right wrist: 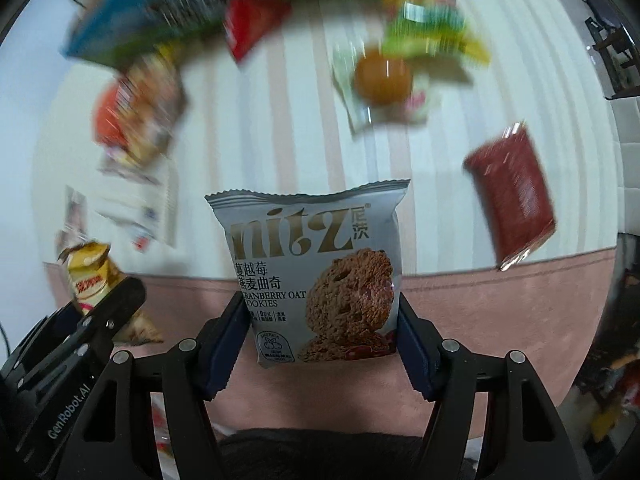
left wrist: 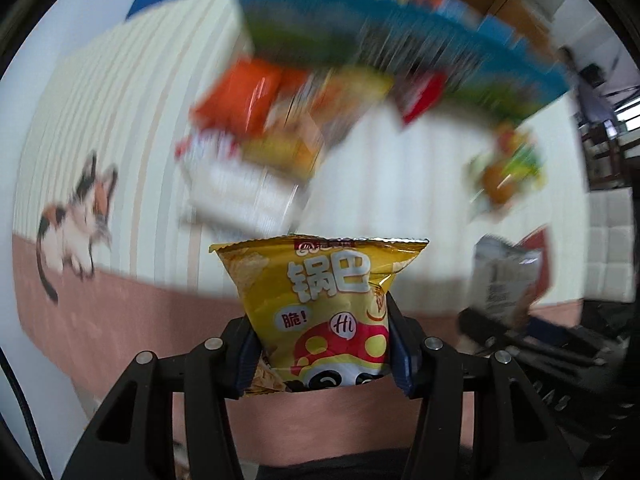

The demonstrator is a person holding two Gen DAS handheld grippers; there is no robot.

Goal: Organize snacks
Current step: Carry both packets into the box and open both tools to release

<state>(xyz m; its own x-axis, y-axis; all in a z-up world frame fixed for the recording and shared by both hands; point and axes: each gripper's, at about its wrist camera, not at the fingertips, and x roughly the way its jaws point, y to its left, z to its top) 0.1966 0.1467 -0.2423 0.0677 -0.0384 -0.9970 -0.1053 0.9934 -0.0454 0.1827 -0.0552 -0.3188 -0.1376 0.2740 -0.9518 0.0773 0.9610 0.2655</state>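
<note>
My left gripper [left wrist: 322, 354] is shut on a yellow crispy-rice snack bag [left wrist: 320, 304], held upright above the pink edge of the cloth. My right gripper [right wrist: 320, 328] is shut on a silver cranberry oat cookie packet [right wrist: 316, 276], also held upright. The left gripper [right wrist: 80, 332] with its yellow bag [right wrist: 90, 280] shows at the lower left of the right wrist view. The right gripper [left wrist: 520, 332] with its silver packet [left wrist: 504, 280] shows blurred at the right of the left wrist view.
A striped cloth with a pink border [right wrist: 500, 300] and a cat print [left wrist: 76, 220] covers the table. Blurred snack packets lie on it: an orange-red one [left wrist: 248, 100], a white one [left wrist: 240, 196], a dark red one [right wrist: 512, 196], a colourful one [right wrist: 400, 68]. A blue-green box [left wrist: 380, 36] stands behind.
</note>
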